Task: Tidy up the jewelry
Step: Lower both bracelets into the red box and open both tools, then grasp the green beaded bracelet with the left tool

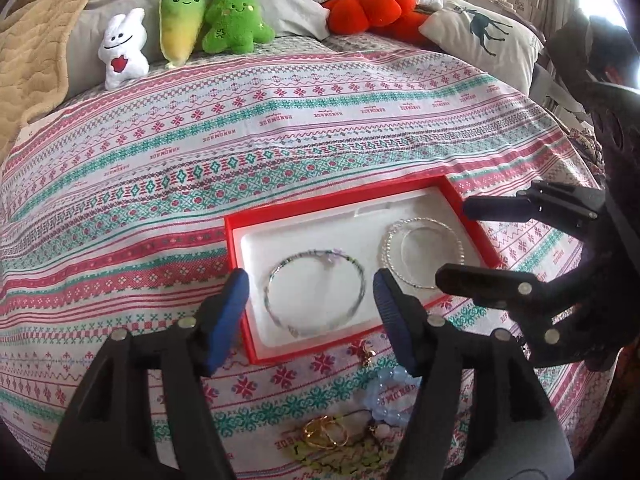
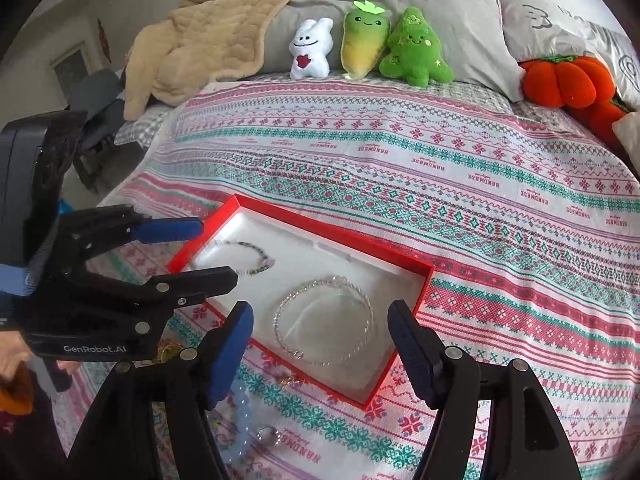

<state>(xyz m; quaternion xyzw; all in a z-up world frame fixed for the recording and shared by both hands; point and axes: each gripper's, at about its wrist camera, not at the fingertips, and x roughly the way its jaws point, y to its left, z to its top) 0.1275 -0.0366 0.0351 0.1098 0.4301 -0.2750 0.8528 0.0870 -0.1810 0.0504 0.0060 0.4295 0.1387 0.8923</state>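
With both the left gripper (image 1: 310,312) and right gripper (image 2: 320,344) spread open and empty over the red box (image 1: 240,280), whose two bracelets lie inside, I'd next reach for the loose jewelry (image 1: 324,432) at 6 o'clock, pinching gently.

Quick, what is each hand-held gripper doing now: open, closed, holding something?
Left hand-held gripper: open, holding nothing.
Right hand-held gripper: open, holding nothing.

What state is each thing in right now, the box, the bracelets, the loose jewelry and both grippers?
red box: open, no lid on.
beaded bracelet: flat in box.
silver bracelet: flat in box.
blue bead bracelet: loose on bedspread, outside box.
gold rings: loose outside box.
left gripper: open, empty.
right gripper: open, empty.
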